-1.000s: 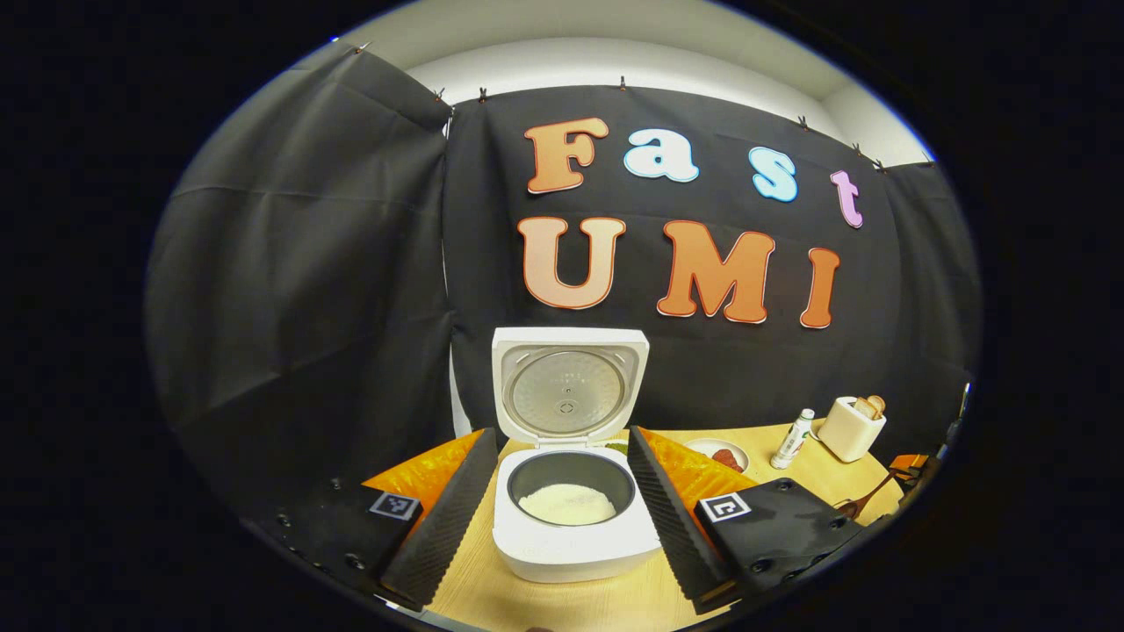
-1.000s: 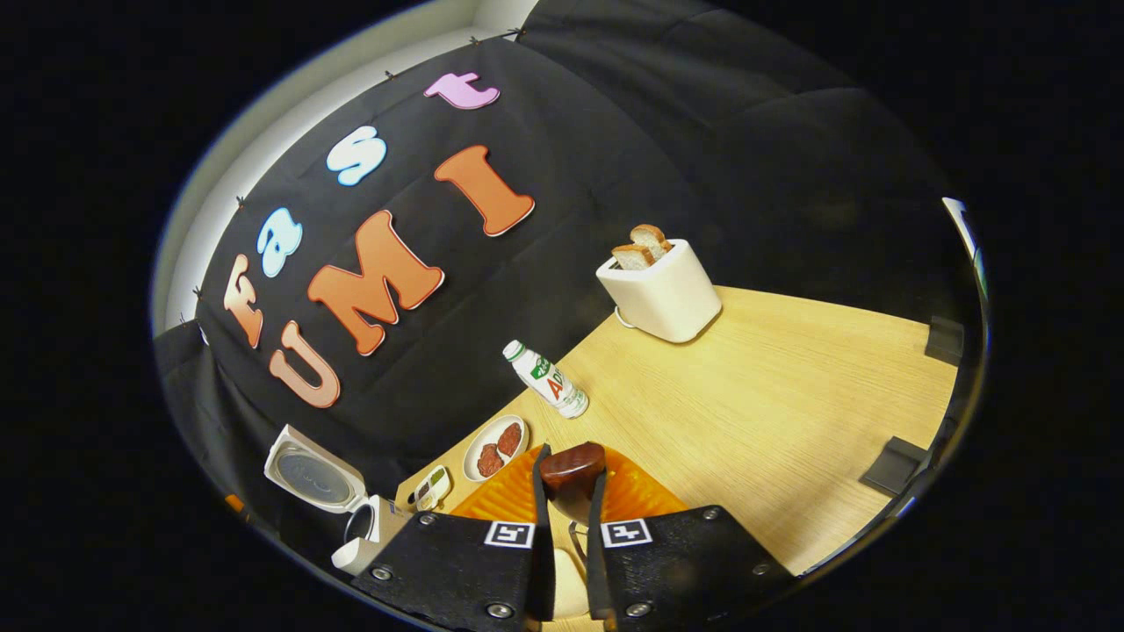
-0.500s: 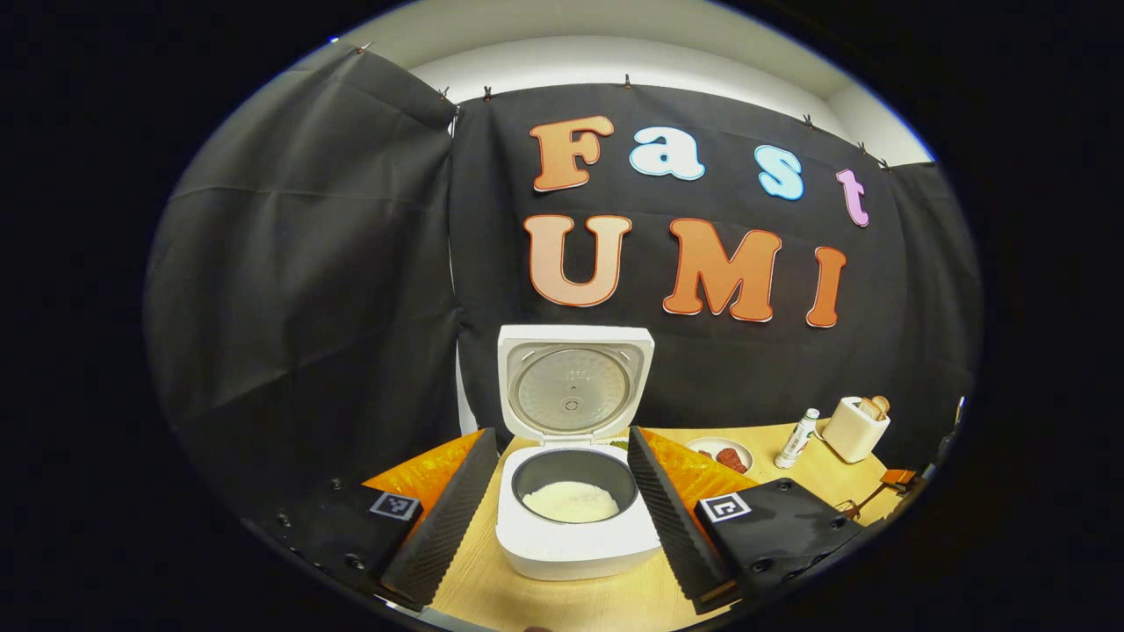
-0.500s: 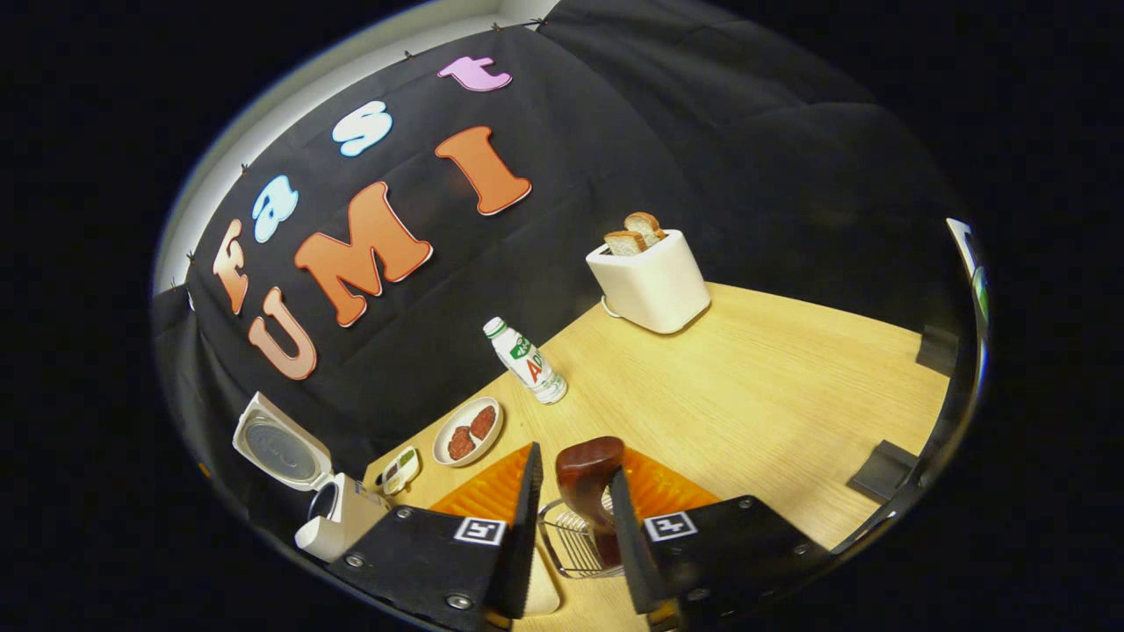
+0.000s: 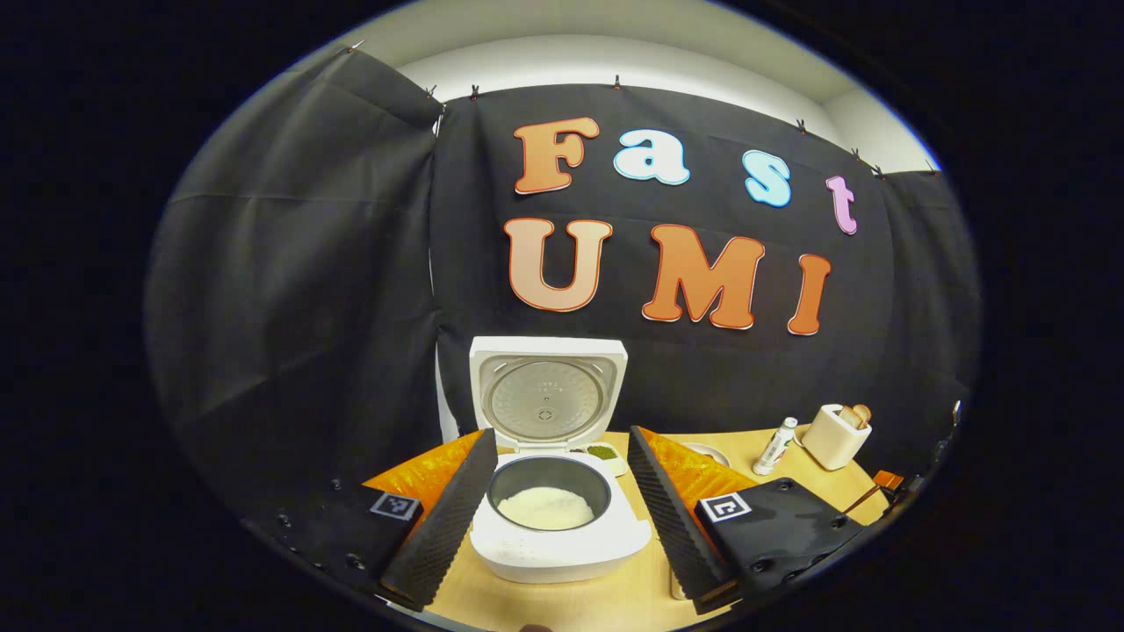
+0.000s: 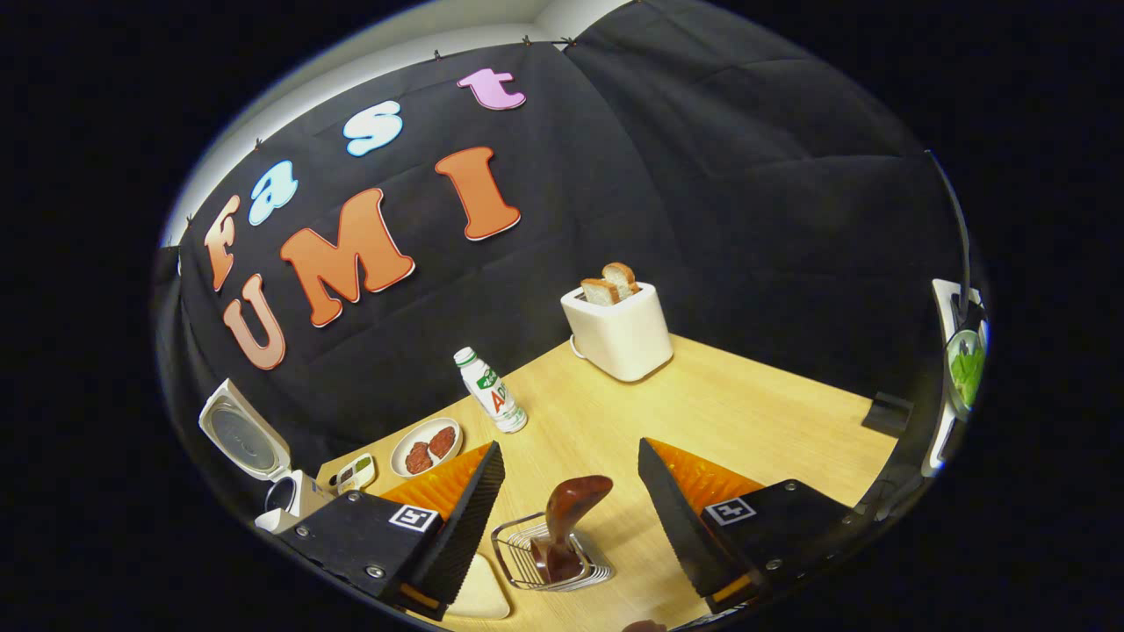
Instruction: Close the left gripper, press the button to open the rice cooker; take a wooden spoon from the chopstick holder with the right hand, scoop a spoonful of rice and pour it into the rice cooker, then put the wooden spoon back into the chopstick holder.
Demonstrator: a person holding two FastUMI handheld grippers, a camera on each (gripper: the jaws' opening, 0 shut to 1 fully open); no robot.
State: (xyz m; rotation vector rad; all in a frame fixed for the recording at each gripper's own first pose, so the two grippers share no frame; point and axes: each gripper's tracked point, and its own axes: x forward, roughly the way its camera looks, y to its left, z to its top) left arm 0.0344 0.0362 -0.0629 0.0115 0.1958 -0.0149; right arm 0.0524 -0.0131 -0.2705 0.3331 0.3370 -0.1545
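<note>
Now the right tool stands open over the wire chopstick holder, where the wooden spoon sits. Behind them on the worktop are a toaster, bottle and plate. The left tool, open, frames the open rice cooker.

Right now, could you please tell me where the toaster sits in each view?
Left gripper view: toaster at the far right, small, at the table's back edge.
Right gripper view: upper centre, against the wall, with bread in its slots.
Shared landmark: the bottle stands just left of it in both.
</note>
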